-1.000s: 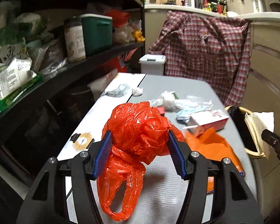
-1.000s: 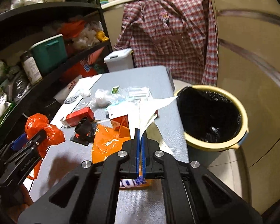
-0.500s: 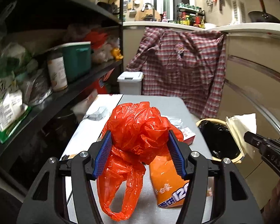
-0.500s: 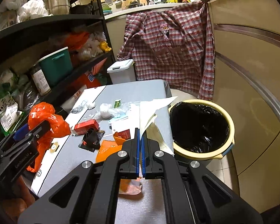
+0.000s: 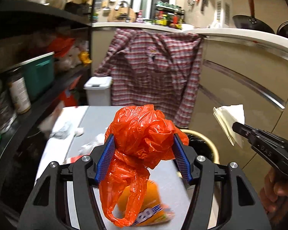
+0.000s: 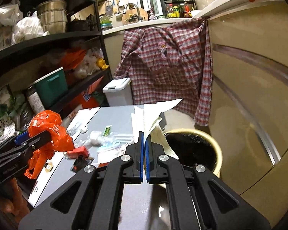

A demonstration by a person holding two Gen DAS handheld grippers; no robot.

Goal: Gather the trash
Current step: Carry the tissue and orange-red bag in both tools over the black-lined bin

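Left claw [image 5: 143,154]: clamped on a crumpled orange plastic bag [image 5: 144,134], its blue pads pressing both sides of the bunched top.
Orange plastic bag: glossy, wrinkled, knotted into a ball between the pads; its loop handles hang limp below the claw, clear of the worktop [image 5: 98,115].
Right claw [image 6: 144,143]: pads closed flat on folded white paper [image 6: 153,113], which stands up past the tips, one corner bent over to the right.
Below the left claw: a blurred orange packet [image 5: 153,209] with blue print lies on the grey worktop.
Ahead of the left claw, to its right: a yellow-rimmed bin [image 5: 211,145] with a black liner, partly hidden by the bag.
Ahead of the right claw, to its left: white wads, a red box [image 6: 78,151] and small wrappers strewn on the worktop.
Far ahead: a plaid shirt [image 5: 153,72] draped over the kitchen counter edge.
Change from a second ago: both claws have risen; the bag's handles no longer touch the worktop, and the bin now sits nearer the bag.
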